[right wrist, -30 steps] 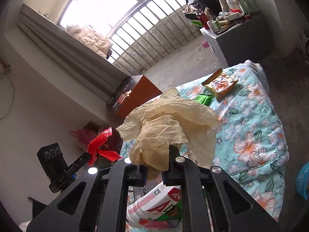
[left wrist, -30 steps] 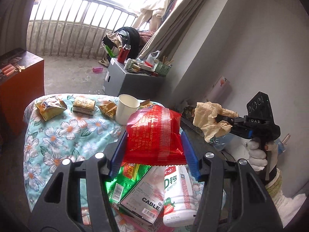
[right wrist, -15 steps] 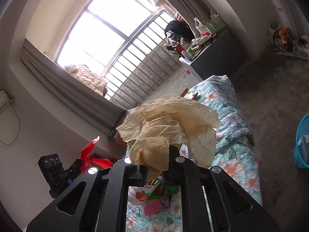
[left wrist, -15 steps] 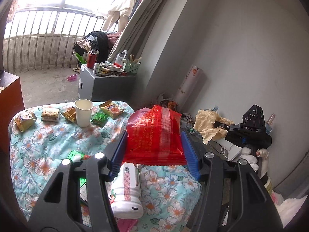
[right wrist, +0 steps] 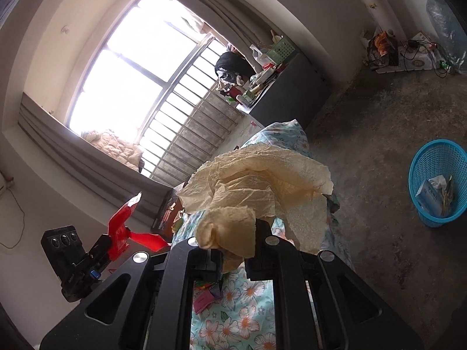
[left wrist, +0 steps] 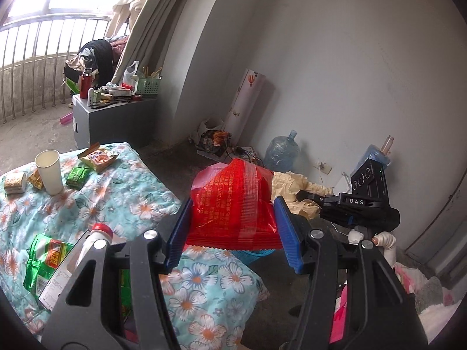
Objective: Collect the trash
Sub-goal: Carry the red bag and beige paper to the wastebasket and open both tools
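The left gripper (left wrist: 233, 227) is clamped on a red wrapper (left wrist: 233, 204) at frame centre, and the right gripper (right wrist: 233, 258) pinches crumpled tan paper (right wrist: 256, 192). Both are off the table. The blue basket (right wrist: 437, 218) at right already holds what looks like trash, while a cup (left wrist: 49, 172), packets (left wrist: 97, 159) and a bottle (left wrist: 96, 239) at left remain.

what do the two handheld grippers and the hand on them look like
Left gripper: black frame with silver bolts and ribbed blue finger pads. Right gripper: same black frame, with a black sensor block marked DAS. The right hand wears a white glove.
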Motion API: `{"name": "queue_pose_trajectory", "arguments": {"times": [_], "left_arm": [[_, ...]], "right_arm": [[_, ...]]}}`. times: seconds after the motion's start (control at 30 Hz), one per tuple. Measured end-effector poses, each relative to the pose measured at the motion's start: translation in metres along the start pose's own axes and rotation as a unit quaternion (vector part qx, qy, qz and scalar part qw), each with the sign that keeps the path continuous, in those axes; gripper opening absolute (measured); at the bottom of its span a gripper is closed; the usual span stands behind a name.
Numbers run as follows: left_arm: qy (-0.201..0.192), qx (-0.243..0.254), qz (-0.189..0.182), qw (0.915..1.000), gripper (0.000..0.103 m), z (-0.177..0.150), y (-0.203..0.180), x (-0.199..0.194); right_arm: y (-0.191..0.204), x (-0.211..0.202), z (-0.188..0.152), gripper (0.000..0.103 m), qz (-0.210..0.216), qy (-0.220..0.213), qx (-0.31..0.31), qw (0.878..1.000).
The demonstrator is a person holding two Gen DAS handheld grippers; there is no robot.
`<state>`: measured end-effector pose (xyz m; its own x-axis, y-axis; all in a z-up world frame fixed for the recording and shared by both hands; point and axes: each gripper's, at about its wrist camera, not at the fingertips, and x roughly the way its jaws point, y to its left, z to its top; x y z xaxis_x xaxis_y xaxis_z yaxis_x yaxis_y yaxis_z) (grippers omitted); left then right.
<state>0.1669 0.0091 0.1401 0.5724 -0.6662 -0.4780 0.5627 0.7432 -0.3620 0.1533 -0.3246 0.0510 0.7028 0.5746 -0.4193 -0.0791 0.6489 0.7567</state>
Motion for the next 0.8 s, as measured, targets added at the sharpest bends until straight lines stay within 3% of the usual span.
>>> {"name": "queue_pose_trajectory", "arguments": {"times": [0.17, 0.4, 0.53, 0.8], "left_arm": [[0.034, 0.018, -0.027, 0.9989, 0.053, 0.001, -0.030, 0.055], [0.098, 0.046, -0.070, 0.9917, 0.053, -0.004, -0.076, 0.155], [0.146, 0.055, -0.092, 0.9835, 0.053, -0.014, -0.099, 0.225], [0.240, 0.061, -0.117, 0.9617, 0.053, -0.047, -0.126, 0.364]], "right_arm": [[-0.034, -0.020, 0.005, 0.011, -0.034, -0.020, 0.019, 0.999], [-0.106, -0.047, 0.020, 0.011, -0.113, -0.041, 0.067, 0.990], [-0.160, -0.049, 0.029, 0.011, -0.158, -0.032, 0.112, 0.981], [-0.277, -0.017, 0.051, 0.011, -0.231, 0.008, 0.195, 0.953]]}}
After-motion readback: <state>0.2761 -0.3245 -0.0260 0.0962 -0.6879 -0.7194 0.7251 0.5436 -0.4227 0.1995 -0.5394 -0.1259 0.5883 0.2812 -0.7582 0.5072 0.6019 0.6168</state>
